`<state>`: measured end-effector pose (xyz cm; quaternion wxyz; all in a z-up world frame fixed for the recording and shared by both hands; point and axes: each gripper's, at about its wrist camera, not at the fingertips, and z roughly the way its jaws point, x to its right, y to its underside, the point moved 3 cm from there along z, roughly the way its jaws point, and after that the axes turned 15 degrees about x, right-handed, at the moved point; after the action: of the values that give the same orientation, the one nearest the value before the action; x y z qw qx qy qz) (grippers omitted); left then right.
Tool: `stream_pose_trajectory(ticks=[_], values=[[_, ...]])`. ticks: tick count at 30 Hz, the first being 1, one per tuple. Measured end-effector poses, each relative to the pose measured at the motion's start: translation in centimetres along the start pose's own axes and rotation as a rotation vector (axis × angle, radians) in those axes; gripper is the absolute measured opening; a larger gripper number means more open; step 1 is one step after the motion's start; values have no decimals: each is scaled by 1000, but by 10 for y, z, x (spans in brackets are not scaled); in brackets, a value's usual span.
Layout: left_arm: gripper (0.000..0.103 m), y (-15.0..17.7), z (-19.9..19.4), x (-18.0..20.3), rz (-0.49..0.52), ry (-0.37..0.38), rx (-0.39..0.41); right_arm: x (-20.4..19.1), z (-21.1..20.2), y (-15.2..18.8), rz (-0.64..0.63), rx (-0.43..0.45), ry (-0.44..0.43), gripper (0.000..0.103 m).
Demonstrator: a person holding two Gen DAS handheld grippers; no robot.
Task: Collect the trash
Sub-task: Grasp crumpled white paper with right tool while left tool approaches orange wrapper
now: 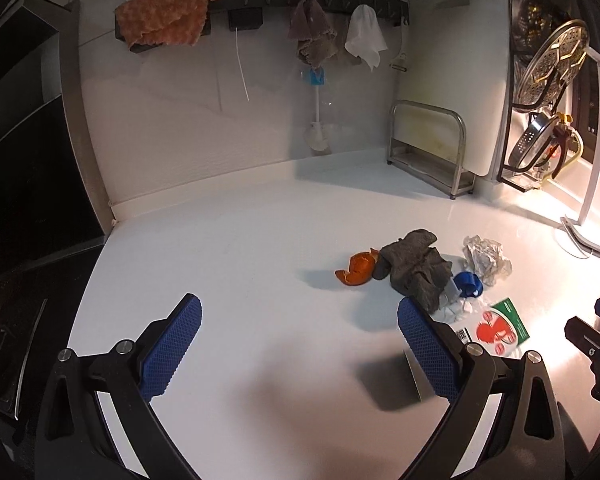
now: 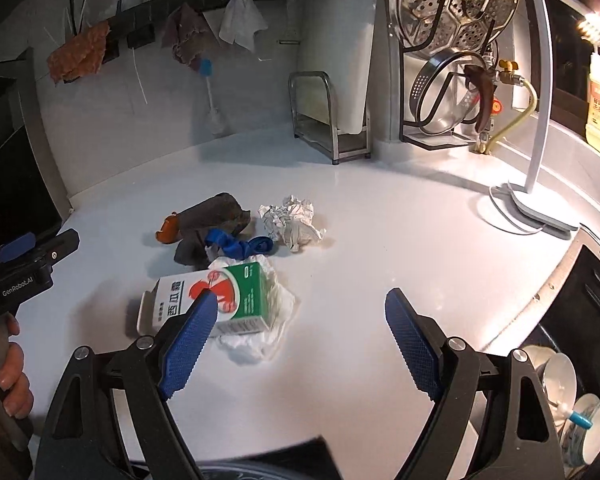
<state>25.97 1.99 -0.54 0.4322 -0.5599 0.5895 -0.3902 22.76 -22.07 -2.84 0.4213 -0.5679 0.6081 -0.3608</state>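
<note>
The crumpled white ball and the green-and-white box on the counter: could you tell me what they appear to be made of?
Crumpled ball: probably thin paper, matte, with sharp creases and grey print; it could be foil-lined. Box: likely printed cardboard, slightly glossy, with crisp folded edges and flat faces.

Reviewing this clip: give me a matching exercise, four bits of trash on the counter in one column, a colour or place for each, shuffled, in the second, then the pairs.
Things:
1. peel
2. crumpled paper ball
3. small carton
4. rag

Descriptions:
A. dark grey, beside the peel
B. white and green with red print, lying on white tissue
C. orange
D. whitish, nearest the lamp base

Pairs: 1-C, 2-D, 3-B, 4-A
</note>
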Motion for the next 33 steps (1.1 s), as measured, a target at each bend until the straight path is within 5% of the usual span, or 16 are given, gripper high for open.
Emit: stream_pose_trajectory(ticks=[12,28,30,32,33], values=[[97,-7,71,10,23,-30,-28,-5,104,-26,-43,-70,2,82],[97,3,88,11,53,-34,-53,-10,160,-25,-76,-188,10,81],[97,4,90,12,59,-33,-58,-10,162,-25,-66,-189,1,76],[97,5,91,12,63,-35,-63,-10,163,-24,-63,-206,-8,51],[97,6,92,11,63,-36,-67,-10,165,-23,-60,-213,-13,46]])
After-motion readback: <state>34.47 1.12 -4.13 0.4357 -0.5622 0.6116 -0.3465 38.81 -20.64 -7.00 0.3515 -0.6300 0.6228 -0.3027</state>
